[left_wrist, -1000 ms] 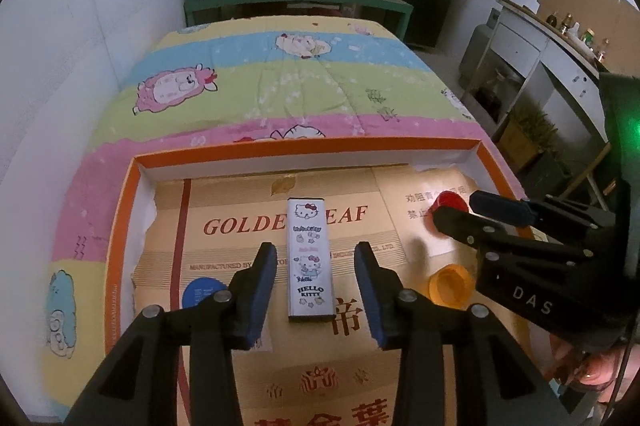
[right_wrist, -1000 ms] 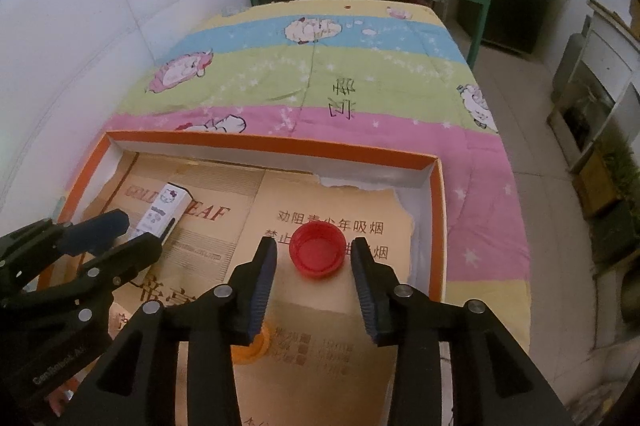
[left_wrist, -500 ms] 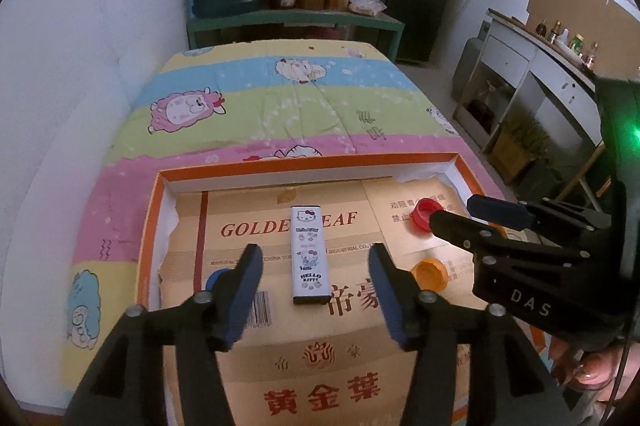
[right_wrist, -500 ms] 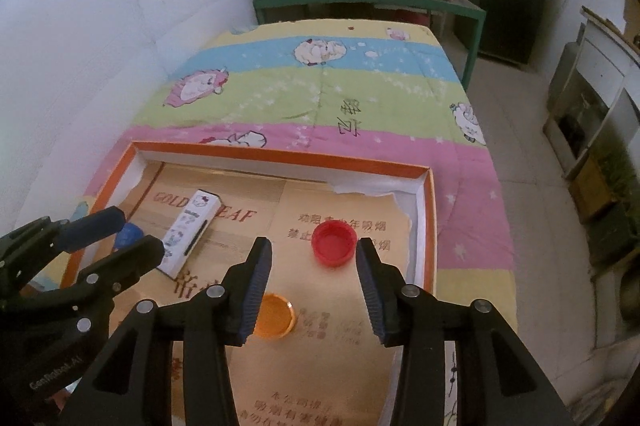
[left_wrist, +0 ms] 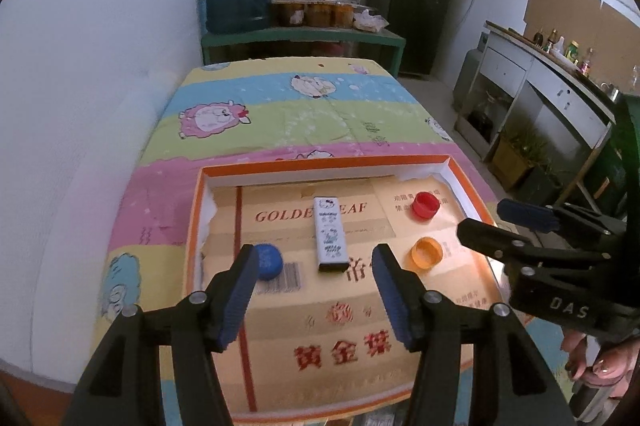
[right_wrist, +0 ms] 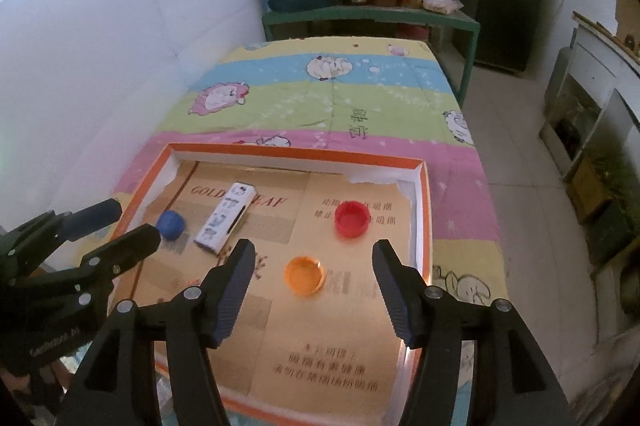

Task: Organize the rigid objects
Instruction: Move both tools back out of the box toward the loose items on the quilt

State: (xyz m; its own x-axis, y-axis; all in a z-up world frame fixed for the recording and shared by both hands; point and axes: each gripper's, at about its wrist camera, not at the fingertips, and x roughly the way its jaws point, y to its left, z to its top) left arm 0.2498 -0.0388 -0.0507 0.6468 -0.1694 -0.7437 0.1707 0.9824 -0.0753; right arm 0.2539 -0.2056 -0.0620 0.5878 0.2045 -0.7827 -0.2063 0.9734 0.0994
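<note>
Both grippers, the left gripper (left_wrist: 316,290) and right gripper (right_wrist: 312,292), hang empty above the shallow orange-rimmed cardboard tray (left_wrist: 320,163), jaws spreading. The slim white printed carton (left_wrist: 329,234) lies flat mid-tray, long axis running away from me; probably light and stiff, best pinched across its narrow sides.

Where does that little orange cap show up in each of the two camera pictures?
Left wrist view: orange cap lies right of centre, beside the right finger.
Right wrist view: it lies near centre, between the fingers.
Shared landmark: the red cap just beyond it.
</note>
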